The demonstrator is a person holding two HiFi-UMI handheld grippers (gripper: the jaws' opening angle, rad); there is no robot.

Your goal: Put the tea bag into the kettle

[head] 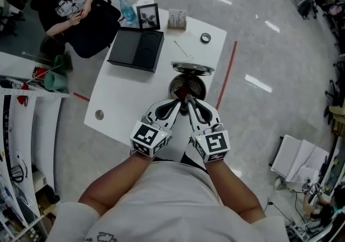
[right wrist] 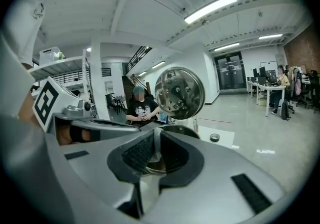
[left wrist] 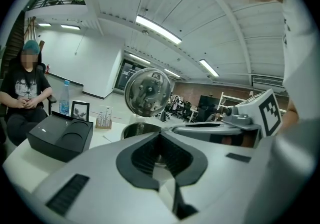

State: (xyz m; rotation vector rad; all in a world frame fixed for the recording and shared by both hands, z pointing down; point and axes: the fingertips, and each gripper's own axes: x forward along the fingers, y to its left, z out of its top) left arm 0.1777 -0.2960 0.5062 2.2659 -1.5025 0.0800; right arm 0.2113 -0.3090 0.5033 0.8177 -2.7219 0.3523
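Observation:
The steel kettle (head: 186,85) stands open on the white table (head: 124,106), its round lid (head: 192,67) tipped up at the far side. Both grippers meet over its near rim. In the head view my left gripper (head: 178,103) is shut, with nothing seen between its fingers. My right gripper (head: 188,98) is shut on a thin pale piece, apparently the tea bag (right wrist: 153,148), pinched between its dark pads. The kettle rim (left wrist: 135,128) and lid (left wrist: 147,93) lie just ahead in the left gripper view (left wrist: 160,135). From my right gripper (right wrist: 154,137) the lid (right wrist: 179,93) is also close ahead.
A black box (head: 136,48) lies at the table's far left, with a water bottle (head: 127,12), a photo frame (head: 148,17) and a small holder (head: 177,20) behind it. A tape roll (head: 205,37) sits at the far right corner. A seated person (head: 70,9) is beyond the table.

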